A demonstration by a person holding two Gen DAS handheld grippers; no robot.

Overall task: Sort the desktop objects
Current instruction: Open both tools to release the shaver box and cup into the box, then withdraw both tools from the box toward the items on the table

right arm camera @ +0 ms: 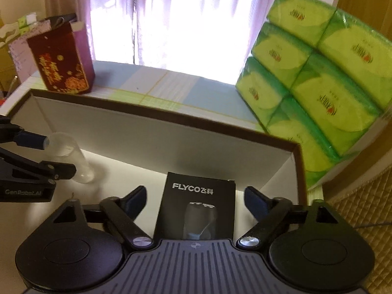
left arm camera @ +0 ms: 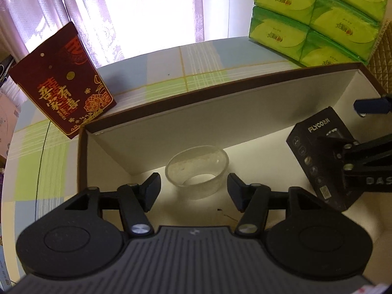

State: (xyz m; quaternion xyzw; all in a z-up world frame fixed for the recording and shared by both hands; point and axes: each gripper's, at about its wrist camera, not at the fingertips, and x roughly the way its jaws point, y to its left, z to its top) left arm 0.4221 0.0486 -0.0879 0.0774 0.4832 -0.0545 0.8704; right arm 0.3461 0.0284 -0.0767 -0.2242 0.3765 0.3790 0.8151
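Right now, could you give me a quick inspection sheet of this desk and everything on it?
Surface: round table under a pastel plaid cloth.
Job's things: clear plastic cup and black FLYCO shaver box, both inside the shallow brown-rimmed box.
Clutter: red gift box with gold characters; stack of green tissue packs, both outside the box.
Grippers: left hand-held gripper open, cup between its fingers but untouched; right hand-held gripper open, astride the shaver box.
Cables: nothing seen.
Surroundings: bright window with pale curtains; a quilted yellow surface at the right.
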